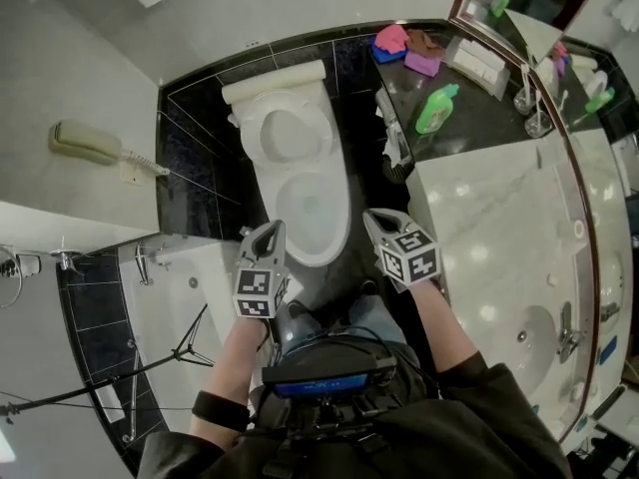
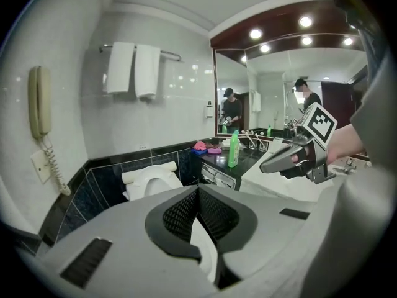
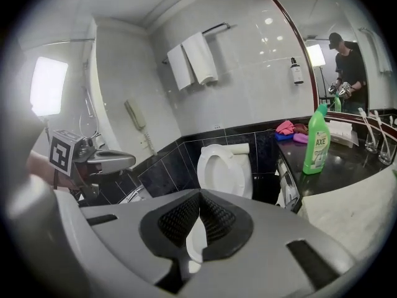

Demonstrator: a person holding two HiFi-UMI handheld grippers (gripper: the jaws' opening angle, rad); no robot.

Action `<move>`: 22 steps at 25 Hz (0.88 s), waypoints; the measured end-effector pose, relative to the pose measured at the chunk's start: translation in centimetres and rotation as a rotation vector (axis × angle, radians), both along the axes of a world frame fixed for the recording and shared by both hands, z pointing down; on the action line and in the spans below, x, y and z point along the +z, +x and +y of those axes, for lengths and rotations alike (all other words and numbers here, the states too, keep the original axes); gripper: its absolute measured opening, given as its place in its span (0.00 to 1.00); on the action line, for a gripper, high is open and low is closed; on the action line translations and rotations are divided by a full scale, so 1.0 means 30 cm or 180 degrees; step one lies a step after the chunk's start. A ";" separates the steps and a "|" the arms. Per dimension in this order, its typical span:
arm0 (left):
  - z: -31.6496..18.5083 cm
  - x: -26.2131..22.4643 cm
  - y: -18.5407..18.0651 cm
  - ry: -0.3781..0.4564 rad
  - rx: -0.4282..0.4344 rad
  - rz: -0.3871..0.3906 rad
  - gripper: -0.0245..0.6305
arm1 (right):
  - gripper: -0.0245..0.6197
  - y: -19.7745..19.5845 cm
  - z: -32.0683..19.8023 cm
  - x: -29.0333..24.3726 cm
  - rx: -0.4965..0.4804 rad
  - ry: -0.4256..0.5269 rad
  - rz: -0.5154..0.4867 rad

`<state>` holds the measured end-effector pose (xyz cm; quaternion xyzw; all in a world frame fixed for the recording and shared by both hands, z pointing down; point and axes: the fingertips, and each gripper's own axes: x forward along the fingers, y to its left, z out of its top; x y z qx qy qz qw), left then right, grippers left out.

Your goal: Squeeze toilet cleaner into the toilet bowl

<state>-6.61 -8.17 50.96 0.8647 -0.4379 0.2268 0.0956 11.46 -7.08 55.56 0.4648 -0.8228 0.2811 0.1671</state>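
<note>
Toilet cleaner [image 1: 436, 109] stands at two o'clock on the table [image 1: 484, 118], before use or after; our left tongs [image 1: 270, 234] and right tongs [image 1: 376, 220] are closed, empty.

Grips the left tool [image 1: 268, 228] with jaws pressed together on nothing, tips angled down toward 12 o'clock. Carries the right tool [image 1: 377, 218] at its 3 o'clock, likewise closed and empty, tips toward 11 o'clock. Extends both forearms from 6 o'clock.
</note>
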 end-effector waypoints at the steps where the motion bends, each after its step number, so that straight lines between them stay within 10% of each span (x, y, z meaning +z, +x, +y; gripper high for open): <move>1: 0.010 -0.006 -0.038 -0.0011 -0.0045 0.0016 0.04 | 0.04 -0.033 0.007 -0.004 -0.0014 0.0000 0.0010; 10: 0.063 0.002 -0.335 -0.0019 -0.0435 0.0084 0.04 | 0.04 -0.227 0.044 -0.043 -0.0054 0.0048 0.0080; 22: 0.085 0.022 -0.433 -0.0060 -0.0575 0.0159 0.04 | 0.04 -0.324 0.050 -0.043 -0.0097 0.0082 0.0178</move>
